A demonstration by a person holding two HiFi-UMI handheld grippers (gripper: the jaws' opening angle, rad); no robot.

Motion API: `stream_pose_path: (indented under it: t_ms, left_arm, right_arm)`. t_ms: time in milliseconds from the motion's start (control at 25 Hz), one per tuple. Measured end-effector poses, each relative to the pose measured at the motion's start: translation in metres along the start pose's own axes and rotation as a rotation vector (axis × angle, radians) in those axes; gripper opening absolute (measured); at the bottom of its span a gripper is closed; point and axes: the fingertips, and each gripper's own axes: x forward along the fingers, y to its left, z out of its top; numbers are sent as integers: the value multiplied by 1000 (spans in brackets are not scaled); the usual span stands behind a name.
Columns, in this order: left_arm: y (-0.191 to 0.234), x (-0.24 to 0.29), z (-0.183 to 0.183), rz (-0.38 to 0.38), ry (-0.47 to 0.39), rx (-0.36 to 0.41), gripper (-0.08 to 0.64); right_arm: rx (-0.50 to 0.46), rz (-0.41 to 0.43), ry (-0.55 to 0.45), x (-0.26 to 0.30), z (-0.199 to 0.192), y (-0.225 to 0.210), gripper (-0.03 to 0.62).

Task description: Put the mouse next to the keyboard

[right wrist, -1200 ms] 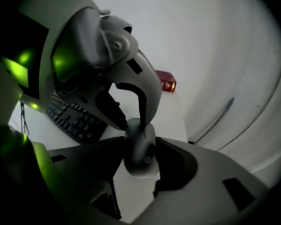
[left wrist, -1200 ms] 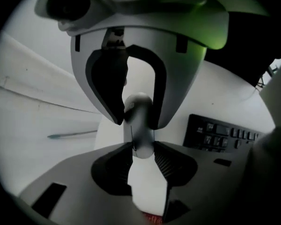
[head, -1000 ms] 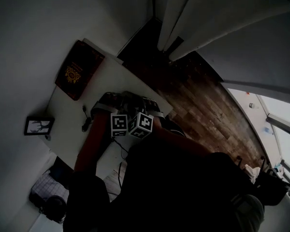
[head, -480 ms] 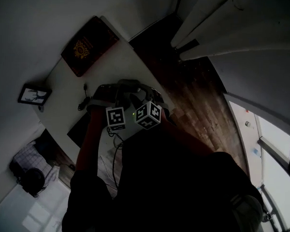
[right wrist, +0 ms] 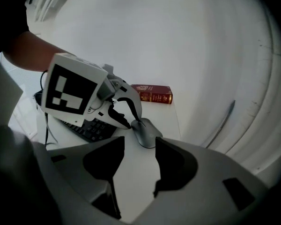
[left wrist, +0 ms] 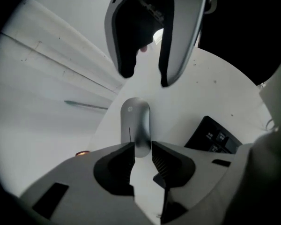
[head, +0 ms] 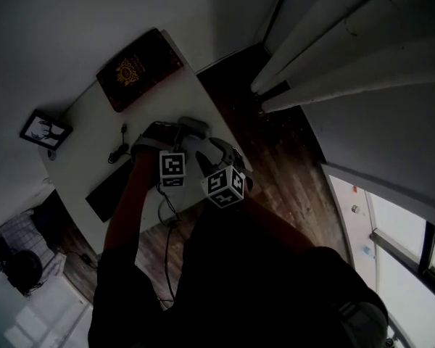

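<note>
"On the white desk (left wrist: pixel 203 86), where is the mouse (left wrist: pixel 135 125)?"
"Near the black keyboard (right wrist: pixel 91 128). The left gripper (left wrist: pixel 142 153) is closing on its near end, one jaw touching each side."
"And the right gripper (right wrist: pixel 139 143)?"
"Wide open, holding nothing, close by."

A white desk (head: pixel 81 142) stands against a pale wall (head: pixel 65 20) on dark wooden floor (head: pixel 286 169).

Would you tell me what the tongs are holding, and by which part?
The left tongs are closing on the mouse, pads against both sides of its near end; the right tongs are open and empty.
</note>
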Motion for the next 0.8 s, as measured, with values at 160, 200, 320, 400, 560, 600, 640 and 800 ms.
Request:
stream_pose_path:
  t_ms: [160,200,320,400,560,600,640,800]
  left_arm:
    - [14,-25,-6,107,21,-150,114]
    - [13,-37,-6,143,13,-223,112]
    - [9,-82,-3,287,-24,-486,70]
    - [-3,-116,9,389,-84,-678,30]
    - [-60,-177,66,481,-378,-1223,3]
    - [-71,-187,76,496,-456,-1369,3]
    - [-81,-195,85,512,-510,-1488,3]
    - [-111,-213,125,513,-567,-1669,3]
  right_arm:
    - [14,-6,-29,-21,-11,3,221]
    - [15,-4,-34,-28,-15,8,221]
    - [-5,15,-71,-51,-19,24,221]
    - [-30,29,-116,-68,-15,36,213]
    - [-55,41,-204,-122,-23,63,136]
    - [-51,36,-219,-133,-25,64,111]
    - [-52,30,-228,-143,-28,65,88]
    - [-89,0,-237,-185,-44,62,49]
